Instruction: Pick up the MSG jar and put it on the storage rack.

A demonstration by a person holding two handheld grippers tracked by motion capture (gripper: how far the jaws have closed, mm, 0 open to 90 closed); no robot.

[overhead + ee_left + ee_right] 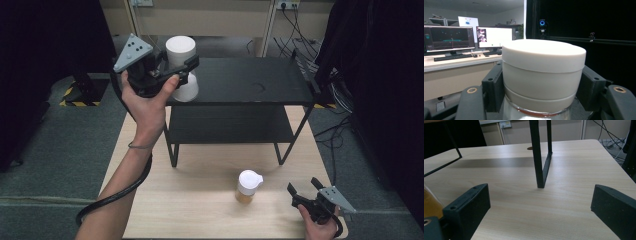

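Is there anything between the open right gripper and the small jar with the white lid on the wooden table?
Nothing visible stands between them. The right gripper rests open on the light wooden table, and the small white-lidded jar stands to its left across bare wood.

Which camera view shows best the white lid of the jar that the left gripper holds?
The left gripper view: the white lid is close and sharp between the jaws. In the high view, the lid is small and far, above the shelf. The right gripper view gives nothing of it.
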